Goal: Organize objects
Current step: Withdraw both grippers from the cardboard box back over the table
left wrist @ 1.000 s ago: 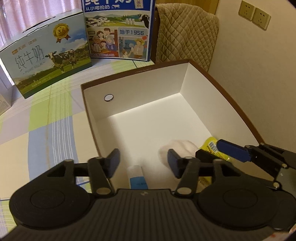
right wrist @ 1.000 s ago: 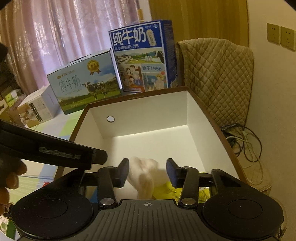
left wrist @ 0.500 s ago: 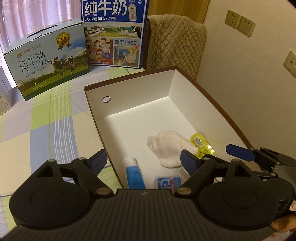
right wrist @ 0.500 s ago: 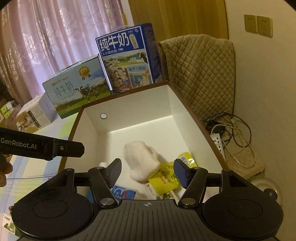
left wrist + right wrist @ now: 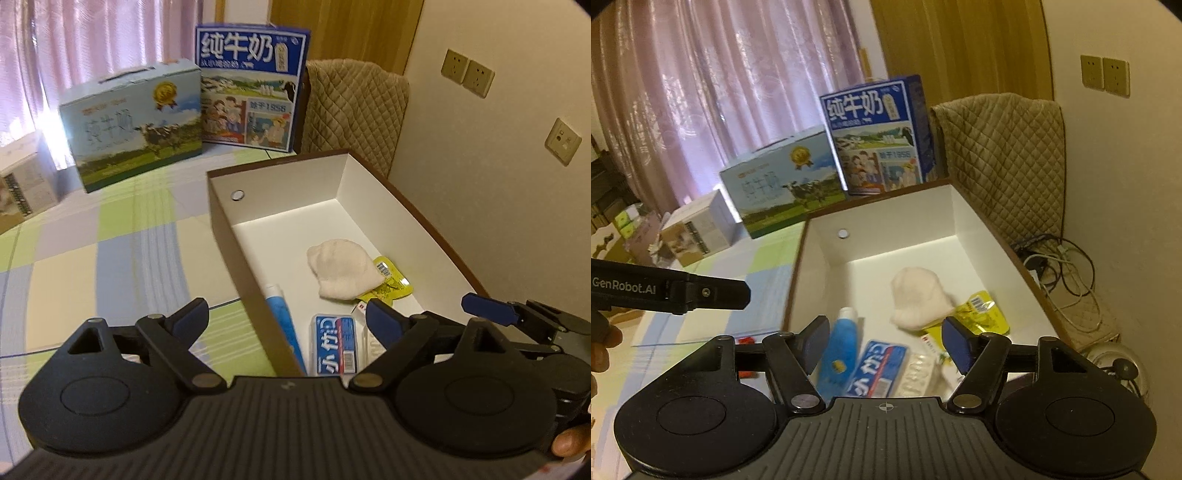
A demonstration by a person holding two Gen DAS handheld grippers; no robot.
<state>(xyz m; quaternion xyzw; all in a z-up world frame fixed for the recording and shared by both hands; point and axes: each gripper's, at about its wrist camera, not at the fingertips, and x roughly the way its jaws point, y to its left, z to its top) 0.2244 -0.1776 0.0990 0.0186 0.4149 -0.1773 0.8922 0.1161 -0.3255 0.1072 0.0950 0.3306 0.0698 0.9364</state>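
Both tools, left [image 5: 286,319] and right [image 5: 884,341], opening, empty, pulled back. Sock [image 5: 341,273] dropped in box [image 5: 280,184]. Next thing.

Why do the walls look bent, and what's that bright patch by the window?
Left wrist view: the fisheye lens bows the white box rim and darkens the corners; daylight through the curtain washes out the pale milk carton, and the checked cloth smears. Right wrist view: same bending, dim warm light, blurred blue tube.
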